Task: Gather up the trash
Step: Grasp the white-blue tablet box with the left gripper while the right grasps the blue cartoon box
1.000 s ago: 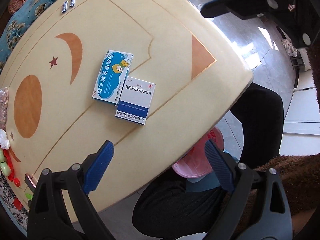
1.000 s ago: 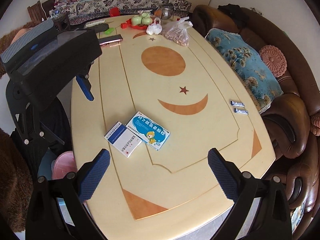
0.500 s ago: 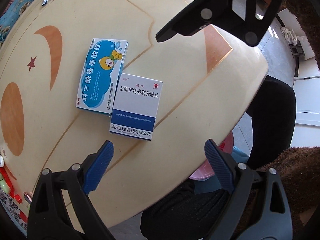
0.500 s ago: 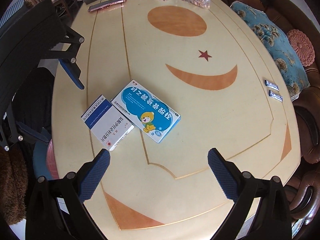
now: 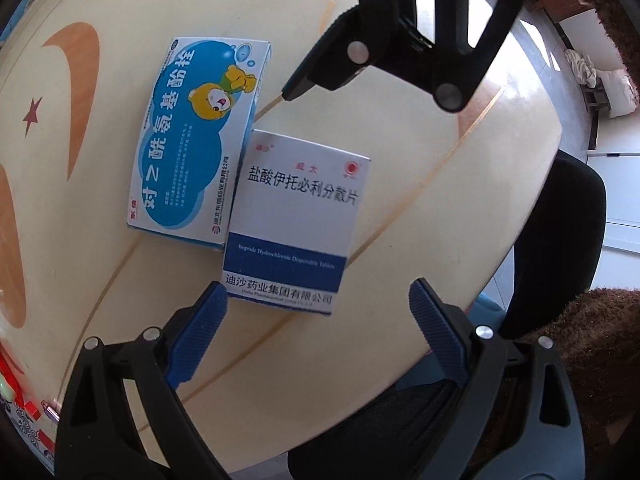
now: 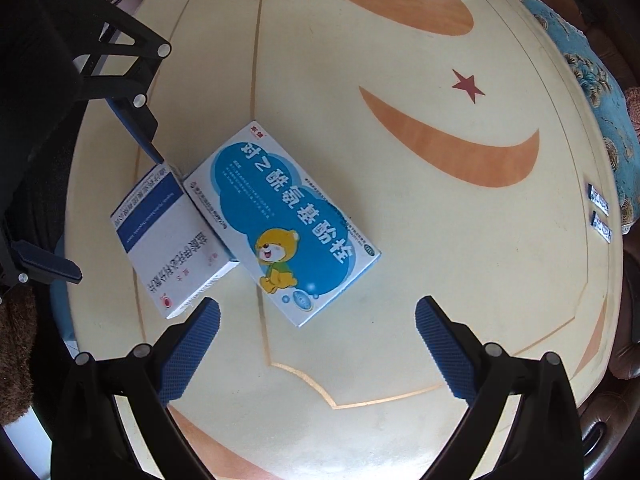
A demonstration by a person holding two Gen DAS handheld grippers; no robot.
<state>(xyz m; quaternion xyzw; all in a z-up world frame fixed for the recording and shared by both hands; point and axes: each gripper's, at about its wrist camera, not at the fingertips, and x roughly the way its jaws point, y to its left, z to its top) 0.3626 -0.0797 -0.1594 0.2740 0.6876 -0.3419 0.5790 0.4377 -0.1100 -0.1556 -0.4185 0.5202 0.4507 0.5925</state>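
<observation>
Two medicine boxes lay flat and side by side, edges touching, on the cream table point(image 6: 400, 280) near its rounded end; two small sachets point(image 6: 600, 212) sat well apart by the far edge. The white-and-navy box point(image 5: 294, 220) carried black Chinese print and a red logo; the blue box point(image 5: 196, 140) showed a yellow cartoon bear on bubbles. You held your left gripper point(image 5: 318, 336) spread wide before the white box, gripping nothing; your right gripper point(image 6: 318, 344) was equally agape, empty, facing the blue box's end.
</observation>
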